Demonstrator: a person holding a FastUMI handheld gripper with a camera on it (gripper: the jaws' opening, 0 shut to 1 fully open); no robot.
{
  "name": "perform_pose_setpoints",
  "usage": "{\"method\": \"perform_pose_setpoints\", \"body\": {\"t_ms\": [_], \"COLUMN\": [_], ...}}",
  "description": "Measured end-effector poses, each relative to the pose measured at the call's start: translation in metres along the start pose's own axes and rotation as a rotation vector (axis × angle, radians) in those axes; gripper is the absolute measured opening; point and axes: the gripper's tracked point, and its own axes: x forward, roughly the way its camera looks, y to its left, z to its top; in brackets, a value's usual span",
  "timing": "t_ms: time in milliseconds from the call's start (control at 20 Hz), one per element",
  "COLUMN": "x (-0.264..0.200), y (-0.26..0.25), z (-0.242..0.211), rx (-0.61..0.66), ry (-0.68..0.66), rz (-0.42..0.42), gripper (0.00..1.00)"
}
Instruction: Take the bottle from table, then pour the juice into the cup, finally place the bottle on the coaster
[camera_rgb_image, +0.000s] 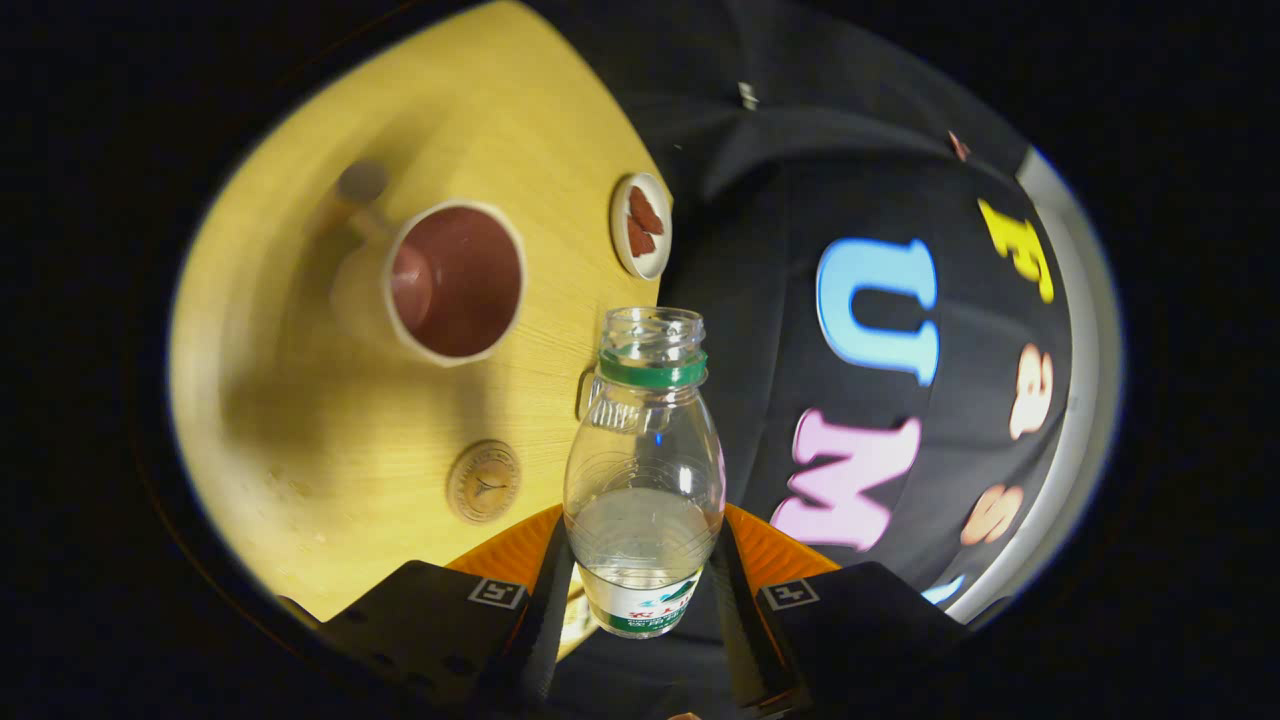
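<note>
The gripper (645, 580) clamps both fingers on the lower body of the clear bottle (644, 470), which is uncapped with a green neck ring and some liquid low inside; its base is hidden between the fingers. Beyond it on the wooden table (300, 480) stands the cup (455, 282) (blurred, handle hard to make out), near the round coaster (483, 481) and a small dish (641, 238).
</note>
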Motion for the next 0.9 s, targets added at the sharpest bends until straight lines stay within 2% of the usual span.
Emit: {"method": "perform_pose_setpoints", "body": {"t_ms": [200,400,500,600,750,900], "x": [-0.011,-0.031,-0.038,-0.039,-0.037,-0.031], "y": [-0.007,-0.034,-0.056,-0.081,-0.103,-0.094], "z": [0.0,-0.005,-0.01,-0.017,-0.027,-0.029], "rx": [0.347,0.728,0.911,1.058,1.21,1.304], "ry": [0.064,0.051,0.006,-0.057,-0.149,-0.198], "rz": [0.079,0.141,0.145,0.109,0.069,0.133], "gripper": [0.7,0.71,0.7,0.7,0.7,0.7]}}
